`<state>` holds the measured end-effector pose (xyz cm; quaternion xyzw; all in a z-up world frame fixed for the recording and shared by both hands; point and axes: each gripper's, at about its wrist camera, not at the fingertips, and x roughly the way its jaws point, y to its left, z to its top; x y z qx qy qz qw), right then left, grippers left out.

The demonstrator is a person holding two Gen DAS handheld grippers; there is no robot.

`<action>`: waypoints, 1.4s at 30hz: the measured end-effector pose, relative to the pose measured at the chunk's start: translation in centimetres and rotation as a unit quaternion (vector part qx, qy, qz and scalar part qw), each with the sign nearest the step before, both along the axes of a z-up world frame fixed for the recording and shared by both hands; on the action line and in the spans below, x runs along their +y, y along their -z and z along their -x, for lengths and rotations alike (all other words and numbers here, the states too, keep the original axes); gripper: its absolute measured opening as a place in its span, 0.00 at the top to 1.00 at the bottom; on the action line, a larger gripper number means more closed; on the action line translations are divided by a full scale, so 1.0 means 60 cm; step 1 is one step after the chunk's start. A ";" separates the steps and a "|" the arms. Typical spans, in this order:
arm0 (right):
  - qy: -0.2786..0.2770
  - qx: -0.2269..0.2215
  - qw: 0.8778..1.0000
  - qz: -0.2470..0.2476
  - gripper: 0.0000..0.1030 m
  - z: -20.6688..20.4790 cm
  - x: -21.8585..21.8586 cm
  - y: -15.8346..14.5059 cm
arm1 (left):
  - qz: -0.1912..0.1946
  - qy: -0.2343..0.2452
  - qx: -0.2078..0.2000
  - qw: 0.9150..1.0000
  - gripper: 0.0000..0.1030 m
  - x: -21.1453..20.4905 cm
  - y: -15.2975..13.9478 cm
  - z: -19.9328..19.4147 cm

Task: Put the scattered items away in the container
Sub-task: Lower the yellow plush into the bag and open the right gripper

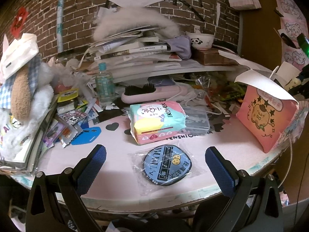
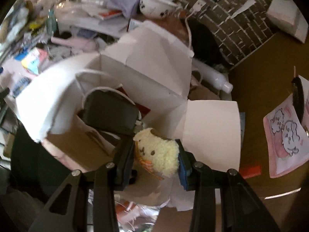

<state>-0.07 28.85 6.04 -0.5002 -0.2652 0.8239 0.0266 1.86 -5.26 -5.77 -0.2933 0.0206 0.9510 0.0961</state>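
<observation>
One plush toy (image 2: 157,151), face toward camera, clamped in the right gripper (image 2: 154,160) above one white paper bag (image 2: 146,61) at twelve o'clock. Left gripper (image 1: 154,162) spread wide, empty, over one round blue patch (image 1: 167,165).

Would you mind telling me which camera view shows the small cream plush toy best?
The right wrist view: the cream plush toy fills the centre, pinched in the right gripper above the open paper bag, its stitched face visible. The left wrist view catches only a small cream patch at the far right edge, probably the same toy.
</observation>
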 end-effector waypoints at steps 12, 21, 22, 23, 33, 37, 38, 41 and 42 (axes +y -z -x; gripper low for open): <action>-0.055 -0.093 0.991 -0.082 0.63 0.038 -0.021 0.033 | -0.001 -0.001 0.001 1.000 0.00 -0.002 0.000 -0.001; -0.052 -0.097 0.992 -0.068 0.50 0.045 -0.021 0.033 | -0.008 -0.002 -0.001 1.000 0.00 -0.005 -0.001 0.002; -0.054 -0.095 0.992 -0.066 0.46 0.044 -0.023 0.032 | -0.006 -0.003 -0.002 1.000 0.00 -0.005 -0.001 0.002; -0.056 -0.094 0.992 -0.064 0.44 0.043 -0.025 0.032 | -0.007 -0.003 -0.002 1.000 0.00 -0.007 -0.001 0.002; -0.059 -0.017 0.997 -0.039 0.26 0.030 -0.034 -0.011 | -0.005 -0.008 0.000 1.000 0.00 -0.016 -0.003 0.000; -0.067 0.021 0.998 -0.002 0.19 0.022 -0.058 -0.027 | -0.008 -0.008 0.000 1.000 0.00 -0.017 -0.004 0.000; -0.065 0.029 0.997 0.011 0.19 0.021 -0.063 -0.028 | -0.007 -0.009 0.000 1.000 0.00 -0.017 -0.004 0.000; -0.053 0.051 0.994 0.077 0.19 0.018 -0.081 -0.032 | -0.002 -0.013 0.001 1.000 0.00 -0.018 -0.005 -0.002; -0.048 0.059 0.992 0.097 0.19 0.017 -0.085 -0.032 | -0.002 -0.014 0.002 1.000 0.00 -0.018 -0.005 -0.002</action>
